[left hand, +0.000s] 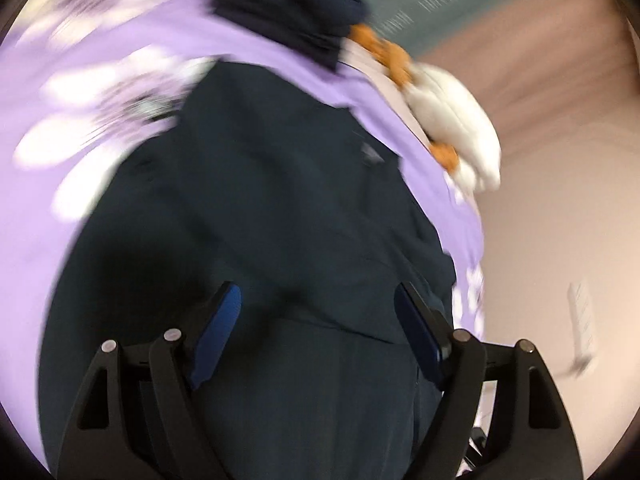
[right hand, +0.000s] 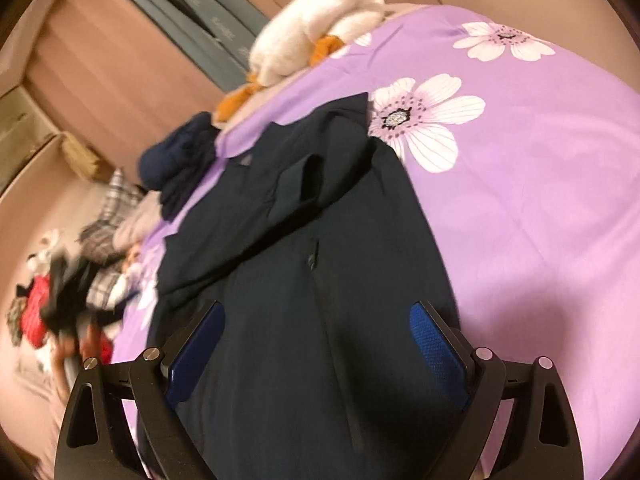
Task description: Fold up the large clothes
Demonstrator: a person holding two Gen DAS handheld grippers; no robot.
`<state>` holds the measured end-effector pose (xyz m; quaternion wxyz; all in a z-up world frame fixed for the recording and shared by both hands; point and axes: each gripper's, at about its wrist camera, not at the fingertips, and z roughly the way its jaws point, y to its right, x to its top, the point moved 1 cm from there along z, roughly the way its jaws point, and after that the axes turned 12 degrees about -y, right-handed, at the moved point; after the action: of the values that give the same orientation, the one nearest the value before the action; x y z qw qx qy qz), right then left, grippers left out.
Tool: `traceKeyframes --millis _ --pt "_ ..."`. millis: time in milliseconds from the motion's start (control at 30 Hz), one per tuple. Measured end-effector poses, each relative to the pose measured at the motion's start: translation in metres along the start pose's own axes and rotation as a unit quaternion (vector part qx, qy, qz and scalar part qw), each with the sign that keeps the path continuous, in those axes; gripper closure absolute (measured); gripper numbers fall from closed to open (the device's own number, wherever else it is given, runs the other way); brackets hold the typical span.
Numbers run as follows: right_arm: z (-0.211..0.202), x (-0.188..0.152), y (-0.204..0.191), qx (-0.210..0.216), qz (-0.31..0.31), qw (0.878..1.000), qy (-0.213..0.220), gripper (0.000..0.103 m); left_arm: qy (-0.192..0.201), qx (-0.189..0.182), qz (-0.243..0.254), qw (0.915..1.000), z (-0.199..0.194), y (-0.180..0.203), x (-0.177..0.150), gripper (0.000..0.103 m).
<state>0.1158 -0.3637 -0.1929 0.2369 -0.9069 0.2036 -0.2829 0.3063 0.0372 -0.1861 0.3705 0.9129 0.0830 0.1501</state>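
Dark navy garment (right hand: 320,264) lies spread on the purple flowered bedspread (right hand: 540,184), one sleeve folded across it. Left gripper (left hand: 318,328) and right gripper (right hand: 316,344) both hover over it, jaws wide, nothing pinched. Bundled navy cloth (right hand: 176,160) and white-and-orange plush toy (right hand: 316,28) sit at the far edge. Clothes pile (right hand: 52,300) on the floor beside the bed.

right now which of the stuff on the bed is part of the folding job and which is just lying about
Part of the job:
- dark navy jacket spread on the purple floral bedsheet
- left gripper and right gripper, both open above it

Just lying about:
- white and orange plush toy
- bundled navy garment
- plaid cloth
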Motion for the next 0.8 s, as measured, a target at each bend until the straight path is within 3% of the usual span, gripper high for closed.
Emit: traceKeyframes --millis 167,267,533,667,800 --pt "0.018 0.033 -0.009 0.002 0.0 1.0 -0.007 0.01 0.017 -0.015 -0.079 0.9966 -0.023 -0.08 -0.002 0.024" --pt "0.033 0.045 -0.016 -0.029 -0.005 0.999 -0.013 0.01 0.025 -0.046 -0.103 0.9933 -0.033 -0.101 0.003 0.024" --pt "0.074 0.066 -0.04 -0.093 -0.021 0.995 -0.001 0.01 0.016 -0.096 -0.089 0.9913 -0.03 -0.083 0.027 0.024" --pt "0.089 0.079 -0.04 -0.081 0.001 0.997 0.003 0.01 0.018 -0.072 -0.072 0.9947 -0.011 -0.068 0.046 0.023" --pt "0.097 0.084 -0.041 -0.069 0.0 0.998 0.007 0.01 0.036 -0.041 -0.095 0.994 0.016 -0.072 0.066 0.024"
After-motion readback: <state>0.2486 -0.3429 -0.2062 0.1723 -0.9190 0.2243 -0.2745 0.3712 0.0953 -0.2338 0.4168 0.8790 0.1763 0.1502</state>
